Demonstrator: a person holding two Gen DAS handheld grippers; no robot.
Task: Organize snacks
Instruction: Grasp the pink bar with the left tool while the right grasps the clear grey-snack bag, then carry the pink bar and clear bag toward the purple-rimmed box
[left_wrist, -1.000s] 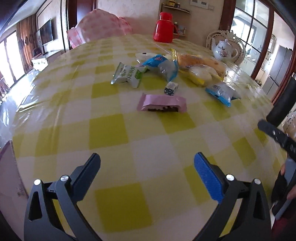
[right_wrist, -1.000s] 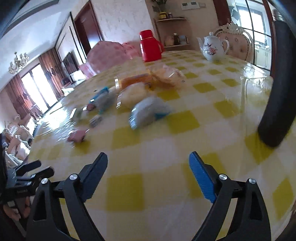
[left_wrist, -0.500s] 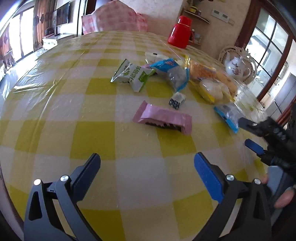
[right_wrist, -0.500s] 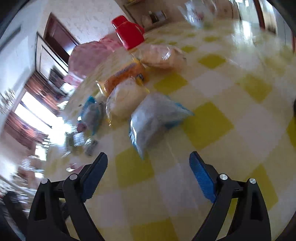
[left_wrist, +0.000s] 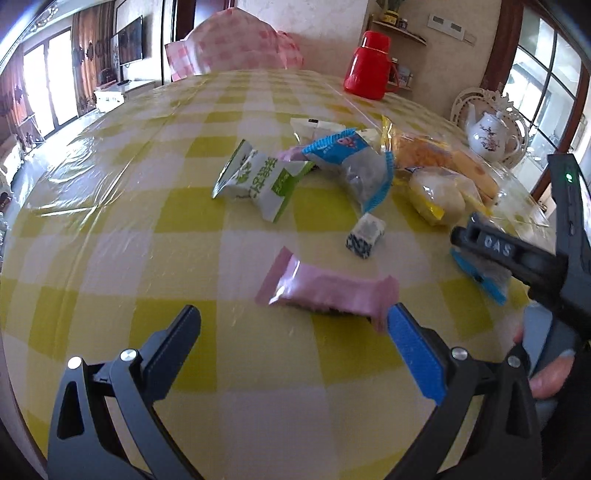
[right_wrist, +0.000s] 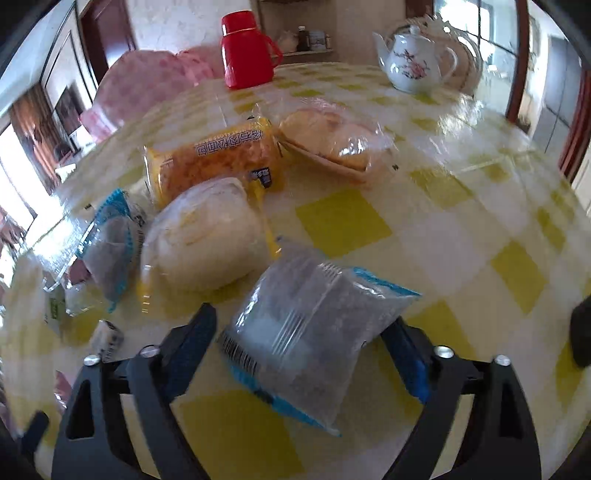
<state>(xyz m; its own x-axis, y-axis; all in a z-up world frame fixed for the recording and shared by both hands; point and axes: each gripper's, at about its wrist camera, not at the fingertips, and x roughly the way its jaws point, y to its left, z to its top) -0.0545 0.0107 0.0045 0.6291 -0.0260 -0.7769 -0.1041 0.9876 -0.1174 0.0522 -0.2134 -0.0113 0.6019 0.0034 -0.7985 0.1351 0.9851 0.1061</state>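
Snacks: loose on table (left_wrist: 110, 236) | right claw (right_wrist: 301, 332) spread wide, straddling clear pack (right_wrist: 306, 332) | left claw (left_wrist: 295, 332) spread wide, empty, near pink bar (left_wrist: 325, 291) | close right squarely on pack body, not seal edge; avoid crushing.

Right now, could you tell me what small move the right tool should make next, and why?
Probably close the right tool on the clear blue-edged packet. Its fingers are open on either side of the packet, which lies on the table apart from the other snacks.
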